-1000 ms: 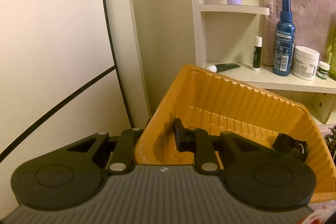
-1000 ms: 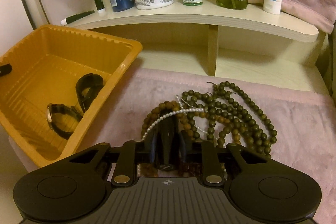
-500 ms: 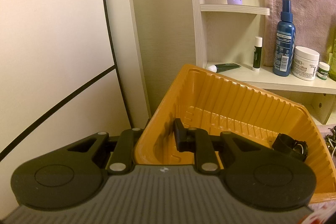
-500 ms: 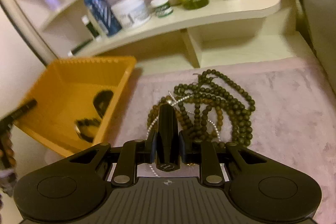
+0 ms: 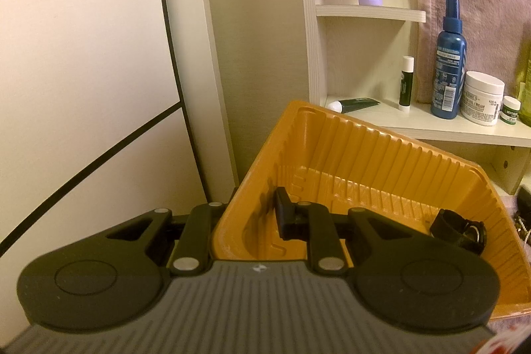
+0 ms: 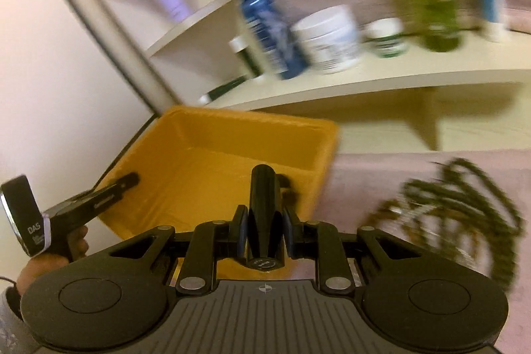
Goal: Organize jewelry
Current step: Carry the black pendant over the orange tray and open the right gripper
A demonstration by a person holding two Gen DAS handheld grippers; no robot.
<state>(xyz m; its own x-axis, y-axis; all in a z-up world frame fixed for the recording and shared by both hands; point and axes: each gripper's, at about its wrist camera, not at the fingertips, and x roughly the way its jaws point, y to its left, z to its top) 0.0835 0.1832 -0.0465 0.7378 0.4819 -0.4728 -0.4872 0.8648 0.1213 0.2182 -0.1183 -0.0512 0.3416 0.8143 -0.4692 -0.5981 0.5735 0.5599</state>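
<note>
Left gripper: jaws are closed on the near-left wall of the yellow tray; one finger is seen inside the wall, the other is hidden outside it.
Right gripper: jaws are clamped on a black cylindrical object, which stands up between them; nothing further can be identified of it.
Tray edges: the ribbed walls are raised; the left rim is set close to a white panel; the far rim is placed just below the shelf.
Tray contents: a black watch is seen against the right wall; most of the floor is bare.
Bead necklaces: piled on the pink cloth, right of the tray, blurred.
Open room: bare cloth is shown between tray and beads.
</note>
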